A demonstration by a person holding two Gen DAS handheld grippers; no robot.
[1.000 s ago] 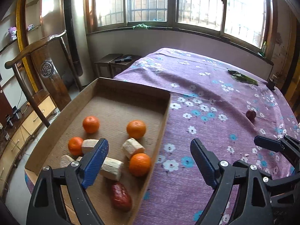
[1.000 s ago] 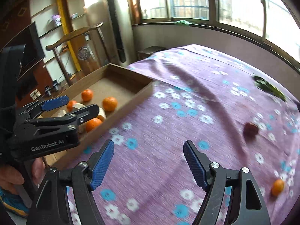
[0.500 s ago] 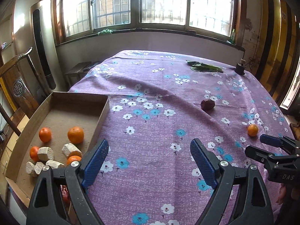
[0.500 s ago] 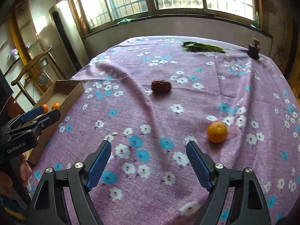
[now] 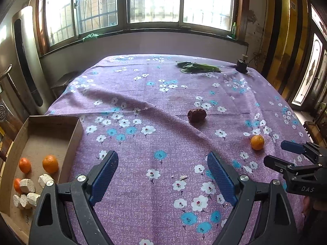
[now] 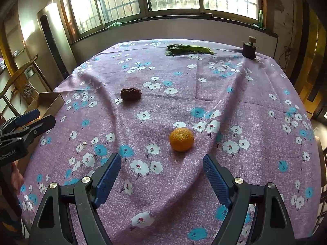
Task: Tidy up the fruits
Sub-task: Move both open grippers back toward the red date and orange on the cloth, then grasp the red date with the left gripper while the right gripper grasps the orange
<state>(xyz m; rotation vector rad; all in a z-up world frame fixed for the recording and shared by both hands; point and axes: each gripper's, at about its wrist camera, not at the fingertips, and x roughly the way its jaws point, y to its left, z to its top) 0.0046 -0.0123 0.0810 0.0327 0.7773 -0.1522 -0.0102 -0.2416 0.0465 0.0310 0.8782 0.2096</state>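
A tangerine [image 6: 181,139] lies on the purple flowered cloth just ahead of my open, empty right gripper [image 6: 161,173]; it also shows in the left wrist view [image 5: 257,142]. A dark red date [image 6: 130,94] lies farther back to the left, also in the left wrist view [image 5: 197,115]. A cardboard box [image 5: 75,134] at the left edge holds several tangerines [image 5: 50,164] and pale root chunks [image 5: 27,185]. My left gripper [image 5: 162,173] is open and empty over the cloth, right of the box.
Green leaves [image 6: 189,49] and a small dark bottle [image 6: 249,50] lie at the table's far side. The right gripper shows at the right of the left wrist view [image 5: 290,155]. A wooden chair [image 6: 18,77] stands left of the table.
Both grippers swung right, away from the box and toward the table's middle. The right gripper came closer to the loose tangerine. Both stayed open.
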